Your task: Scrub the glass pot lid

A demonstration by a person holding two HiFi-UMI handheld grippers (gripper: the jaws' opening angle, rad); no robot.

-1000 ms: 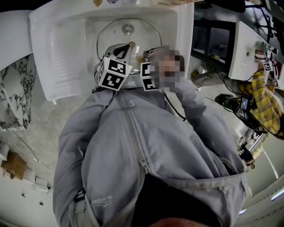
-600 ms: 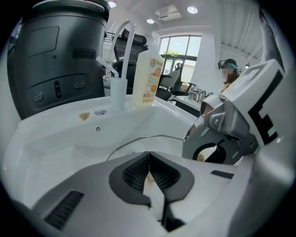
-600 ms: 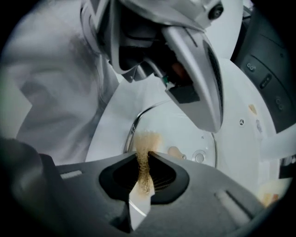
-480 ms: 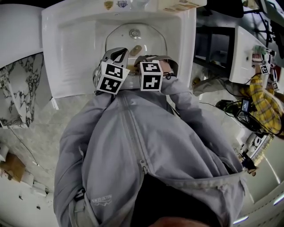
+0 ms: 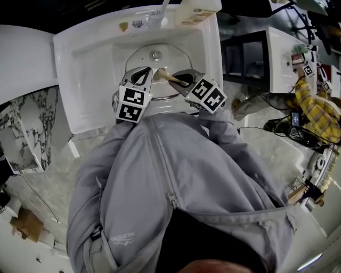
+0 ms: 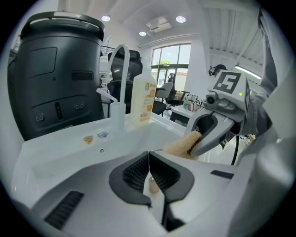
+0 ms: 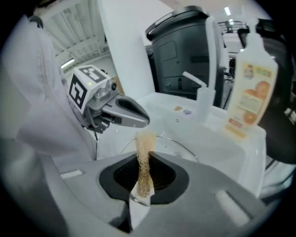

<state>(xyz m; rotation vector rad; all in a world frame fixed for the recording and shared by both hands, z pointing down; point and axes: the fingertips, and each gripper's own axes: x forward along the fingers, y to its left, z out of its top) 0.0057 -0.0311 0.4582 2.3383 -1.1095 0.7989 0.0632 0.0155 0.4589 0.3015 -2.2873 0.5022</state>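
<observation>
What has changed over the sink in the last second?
The right gripper rolled and rose, its cube swinging right, with the scrubber still clamped. Unchanged: the left gripper grips the lid over the sink.

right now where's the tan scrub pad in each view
Head view: tan scrub pad, upper centre, over the sink.
Left gripper view: pad, right of centre.
Right gripper view: pad, centre, pinched in the right claw.
Shared landmark: orange-labelled bottle.
</observation>
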